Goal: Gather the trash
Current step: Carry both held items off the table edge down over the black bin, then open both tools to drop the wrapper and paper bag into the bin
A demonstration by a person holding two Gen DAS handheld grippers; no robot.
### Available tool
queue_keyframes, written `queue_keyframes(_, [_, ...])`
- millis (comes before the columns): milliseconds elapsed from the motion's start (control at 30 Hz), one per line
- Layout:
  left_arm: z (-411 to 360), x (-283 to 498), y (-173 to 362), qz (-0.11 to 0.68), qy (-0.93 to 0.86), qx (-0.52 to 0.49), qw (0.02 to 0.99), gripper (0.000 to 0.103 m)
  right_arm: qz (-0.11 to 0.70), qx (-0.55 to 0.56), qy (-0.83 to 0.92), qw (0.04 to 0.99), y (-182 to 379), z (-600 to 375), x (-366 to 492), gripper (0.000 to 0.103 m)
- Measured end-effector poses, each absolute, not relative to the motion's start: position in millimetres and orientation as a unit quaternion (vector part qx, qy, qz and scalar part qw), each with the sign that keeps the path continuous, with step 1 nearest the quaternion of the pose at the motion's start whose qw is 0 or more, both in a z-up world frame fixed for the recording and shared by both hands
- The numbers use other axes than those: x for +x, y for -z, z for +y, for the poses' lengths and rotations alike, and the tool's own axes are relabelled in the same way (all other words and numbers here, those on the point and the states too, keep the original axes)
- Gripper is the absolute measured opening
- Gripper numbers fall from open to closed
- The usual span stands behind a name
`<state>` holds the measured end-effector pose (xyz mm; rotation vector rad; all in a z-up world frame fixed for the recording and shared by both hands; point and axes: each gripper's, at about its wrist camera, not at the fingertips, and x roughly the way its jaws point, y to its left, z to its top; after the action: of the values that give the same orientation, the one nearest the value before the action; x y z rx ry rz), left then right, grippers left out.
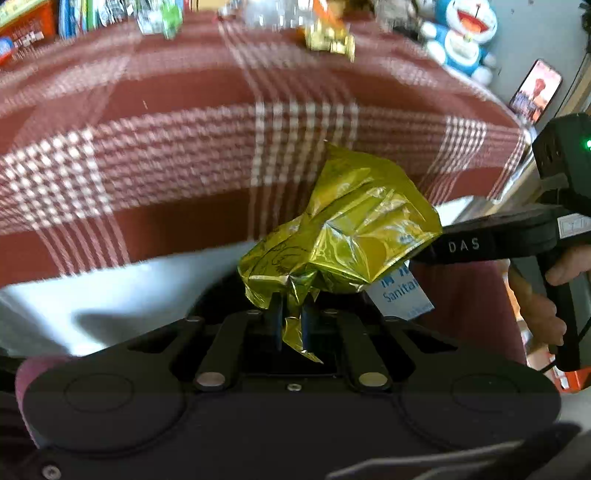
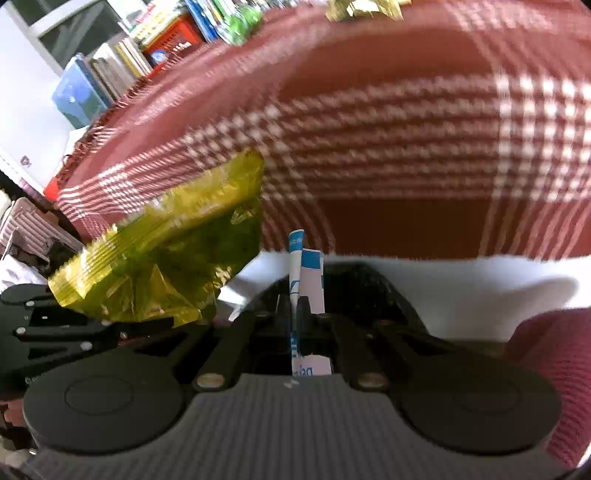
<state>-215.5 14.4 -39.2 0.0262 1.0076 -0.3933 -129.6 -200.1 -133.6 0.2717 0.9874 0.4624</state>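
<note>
My left gripper point(image 1: 291, 314) is shut on a crumpled gold foil wrapper point(image 1: 343, 236), which balloons above its fingers. The same gold wrapper point(image 2: 162, 258) shows at the left of the right wrist view, above the left gripper's black linkage. My right gripper point(image 2: 294, 304) is shut on a thin blue-and-white paper packet point(image 2: 308, 275) that stands upright between its jaws. That packet point(image 1: 400, 291) peeks out beneath the foil in the left wrist view, where the right gripper's black body comes in from the right, held by a hand point(image 1: 554, 288). Both grippers hang just off the table's near edge.
A red and white plaid tablecloth point(image 1: 184, 158) covers the table. More gold wrappers point(image 1: 328, 37) and a clear and green wrapper point(image 1: 159, 18) lie at its far edge. Books point(image 2: 122, 62) stand at the back left; a blue plush toy point(image 1: 461, 33) sits at the back right. A white surface point(image 2: 443, 280) lies below the table edge.
</note>
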Motion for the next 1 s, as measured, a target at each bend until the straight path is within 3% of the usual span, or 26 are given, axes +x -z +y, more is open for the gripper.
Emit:
queue_keyframes(433, [9, -185, 91, 0.569, 0.198, 0.014, 0.798, 0.009, 0.515, 0.136, -0.197, 0.823, 175, -200, -113, 0.005])
queue_keyframes(1000, [2, -165, 118, 0.602, 0.195, 0.029, 0.774, 0.010, 0.536, 0.140, -0.187, 0.811, 194, -201, -98, 0.008])
